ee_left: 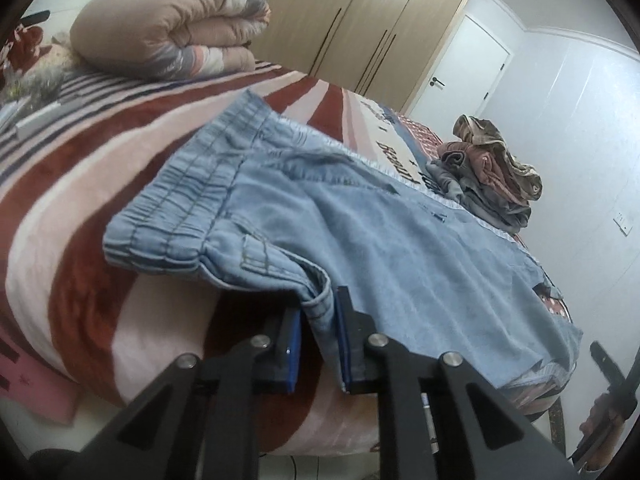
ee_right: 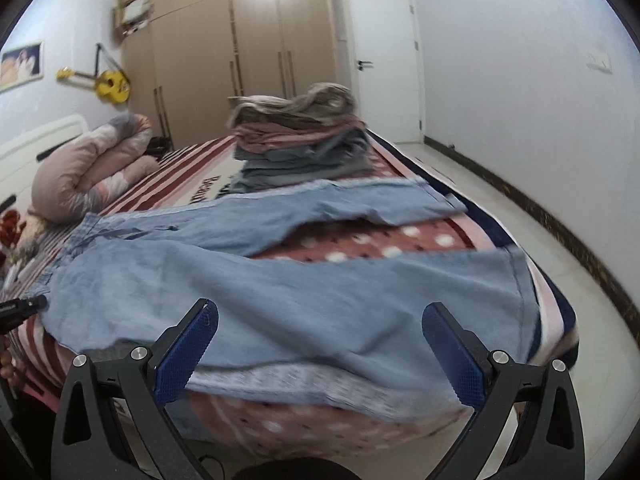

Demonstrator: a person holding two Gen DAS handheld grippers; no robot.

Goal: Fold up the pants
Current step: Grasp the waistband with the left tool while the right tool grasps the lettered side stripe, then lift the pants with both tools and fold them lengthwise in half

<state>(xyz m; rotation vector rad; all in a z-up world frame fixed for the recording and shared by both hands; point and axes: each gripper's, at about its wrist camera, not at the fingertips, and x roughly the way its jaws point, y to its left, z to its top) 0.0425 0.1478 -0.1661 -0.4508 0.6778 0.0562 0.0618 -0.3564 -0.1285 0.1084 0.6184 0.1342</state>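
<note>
Light blue denim pants (ee_left: 360, 216) lie spread flat on the striped bed, elastic waistband to the left, two legs running right (ee_right: 280, 292). My left gripper (ee_left: 318, 320) is shut on the near edge of the pants just below the waistband, a fold of denim pinched between its blue pads. My right gripper (ee_right: 320, 328) is open and empty, its blue pads (ee_right: 188, 348) wide apart over the near leg at the bed's edge. The left gripper's tip shows at the far left of the right wrist view (ee_right: 24, 306).
A pile of folded clothes (ee_right: 296, 140) sits on the far side of the bed behind the pants. A rolled quilt (ee_left: 168, 32) lies at the head of the bed. Wardrobe, door and tiled floor (ee_right: 500, 208) lie beyond.
</note>
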